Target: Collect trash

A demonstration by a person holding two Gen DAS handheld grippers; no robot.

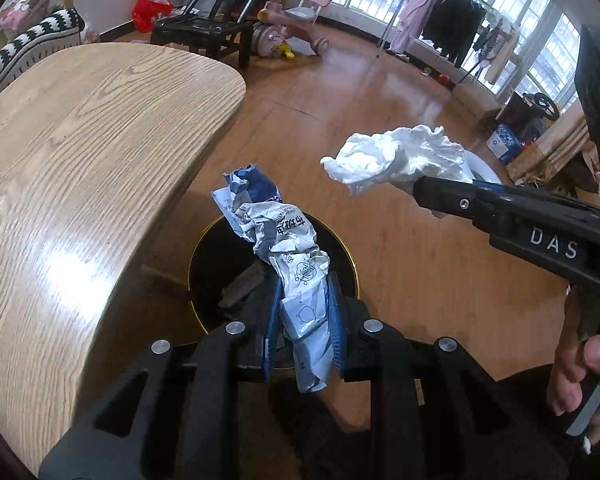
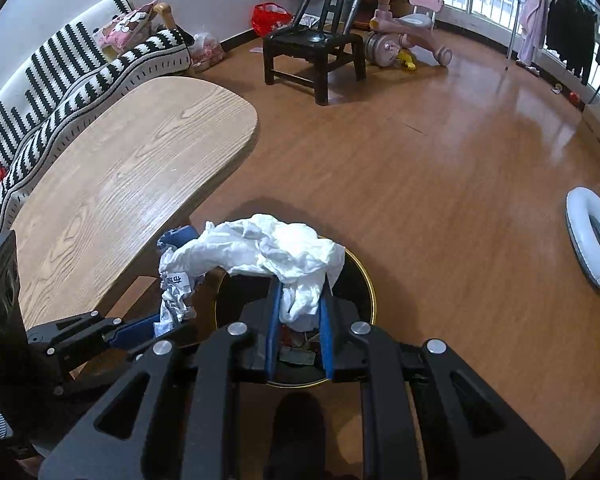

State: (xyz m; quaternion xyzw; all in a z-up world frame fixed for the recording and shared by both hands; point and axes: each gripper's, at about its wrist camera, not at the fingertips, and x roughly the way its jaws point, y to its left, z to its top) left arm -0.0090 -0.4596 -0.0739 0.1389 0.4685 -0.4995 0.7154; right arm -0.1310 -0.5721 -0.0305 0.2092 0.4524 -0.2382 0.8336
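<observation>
Holding one piece of trash in each gripper, you are now at the drop step: both pieces hang over the bin and neither is released yet.

Your left gripper (image 1: 304,316) is clamped narrow on the crumpled printed wrapper (image 1: 284,248), blue and white with writing on it. In the left wrist view the wrapper stands up from the pads toward 12 o'clock, and most of it lies over the mouth of the black bin (image 1: 220,256) with the gold rim. Its upper end reaches past the far rim.

Your right gripper (image 2: 300,312) is closed almost fully on the white crumpled tissue (image 2: 268,248). In the right wrist view the tissue spreads above the pads at 12 o'clock, over the bin mouth. In the left wrist view the same tissue is at about 2 o'clock from the wrapper, well apart from it.

The next move, as I judge it, calls for opening the pads over the dark opening. The wrapper is long, so you should bring its far end inside the rim first, or it may catch on the edge and fall to the floor. The tissue is light and may stick to a pad.

The count: two grippers, two pieces of trash held, one bin. Some dark scraps lie already inside the bin; how many, I cannot tell. The worktop (image 1: 80,152) at 9 o'clock shows no trash in these views.
</observation>
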